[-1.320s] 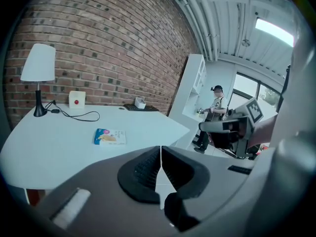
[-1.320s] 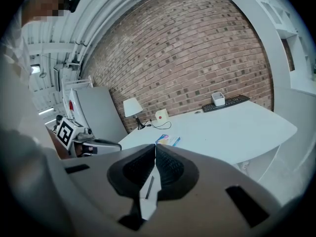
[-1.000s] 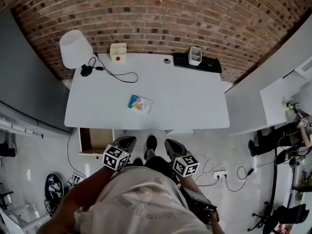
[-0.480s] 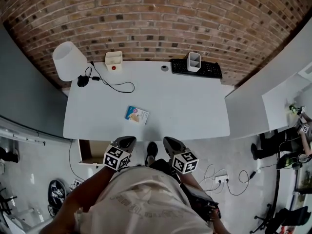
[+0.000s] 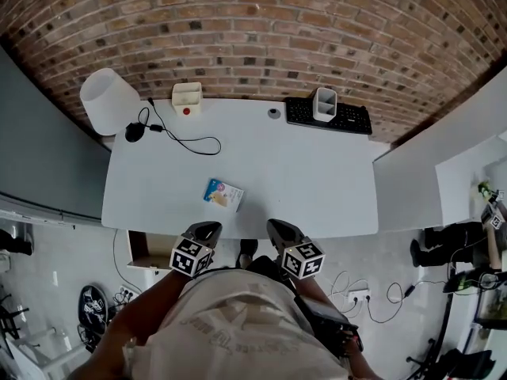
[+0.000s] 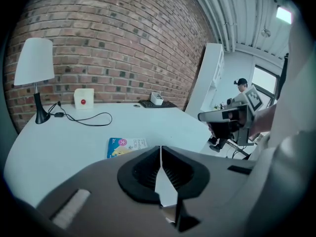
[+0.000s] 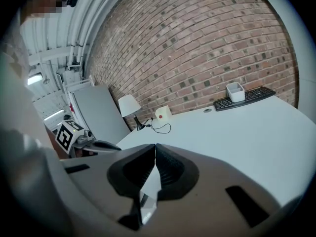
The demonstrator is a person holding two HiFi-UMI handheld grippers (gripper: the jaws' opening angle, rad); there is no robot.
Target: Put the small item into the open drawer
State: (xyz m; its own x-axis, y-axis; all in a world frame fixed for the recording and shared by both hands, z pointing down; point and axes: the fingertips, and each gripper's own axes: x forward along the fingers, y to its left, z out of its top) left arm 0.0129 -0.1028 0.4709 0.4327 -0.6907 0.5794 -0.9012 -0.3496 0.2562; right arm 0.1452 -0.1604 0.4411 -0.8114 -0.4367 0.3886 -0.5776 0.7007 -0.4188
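Both hand-held grippers are held close in front of the person's torso, just short of the near edge of the table [image 5: 309, 172], side by side but apart, with their marker cubes facing up. Both point forward across the table toward the brick wall [image 5: 253, 30] and are tilted slightly downward. On the left gripper [image 5: 208, 229], the jaws are seen pressed together with nothing between them; its forearm [image 5: 139, 319] runs back toward the lower left of the head view. On the right gripper [image 5: 277, 227], the jaws are likewise closed and empty. The small item, a flat printed packet [image 5: 223, 194], lies on the table near its front edge, just ahead of the left gripper and not touched by either gripper. The open drawer [image 5: 152, 249] is pulled out beneath the front left part of the table, beside the left gripper. At the back of the table a lamp [image 5: 107, 101], a black cable [image 5: 186, 138], a small white box [image 5: 187, 96] with a red dot and a keyboard [image 5: 331, 119] are found.
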